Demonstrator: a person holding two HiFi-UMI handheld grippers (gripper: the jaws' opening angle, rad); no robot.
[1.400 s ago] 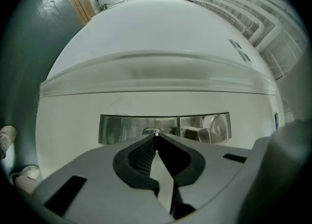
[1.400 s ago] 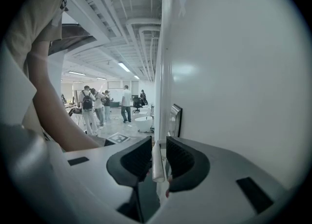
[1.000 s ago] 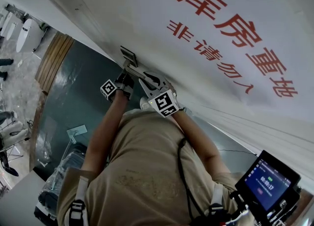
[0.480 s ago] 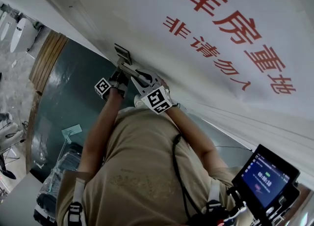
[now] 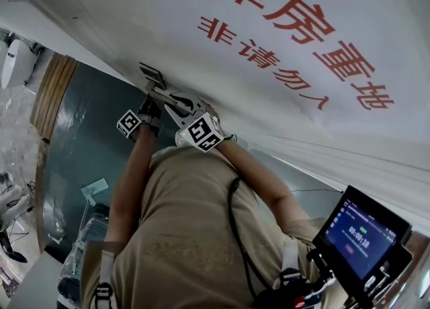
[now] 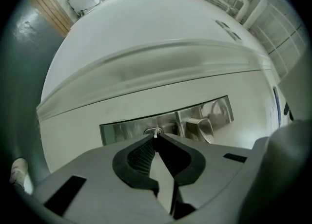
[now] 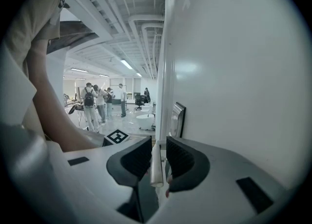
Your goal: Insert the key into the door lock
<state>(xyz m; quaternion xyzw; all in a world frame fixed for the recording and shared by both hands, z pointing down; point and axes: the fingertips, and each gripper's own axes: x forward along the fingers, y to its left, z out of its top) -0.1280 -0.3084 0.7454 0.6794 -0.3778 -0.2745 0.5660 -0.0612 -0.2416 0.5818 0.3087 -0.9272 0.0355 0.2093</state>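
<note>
A steel lock plate point(image 6: 122, 131) sits on the white door, with the keyhole point(image 6: 154, 131) at its middle. My left gripper point(image 6: 156, 136) is shut on a thin metal key point(image 6: 155, 133), whose tip is at the keyhole. The lever handle point(image 6: 200, 128) juts out just right of it. In the right gripper view the silver handle bar point(image 7: 156, 162) runs between the pads of my right gripper point(image 7: 158, 142), which is closed on it. In the head view both grippers, the left gripper point(image 5: 149, 99) and the right gripper point(image 5: 176, 103), meet at the lock plate point(image 5: 150, 72).
The white door point(image 5: 282, 25) carries large red characters and fills the right of the head view. A dark green floor point(image 5: 87, 146) lies below. A tablet screen point(image 5: 363, 230) hangs at the person's side. Several people stand far off in the hall point(image 7: 97, 103).
The head view has slid, so the door and hands sit further up and left in the picture. Both grippers keep their place at the lock and handle; the left one has rolled slightly.
</note>
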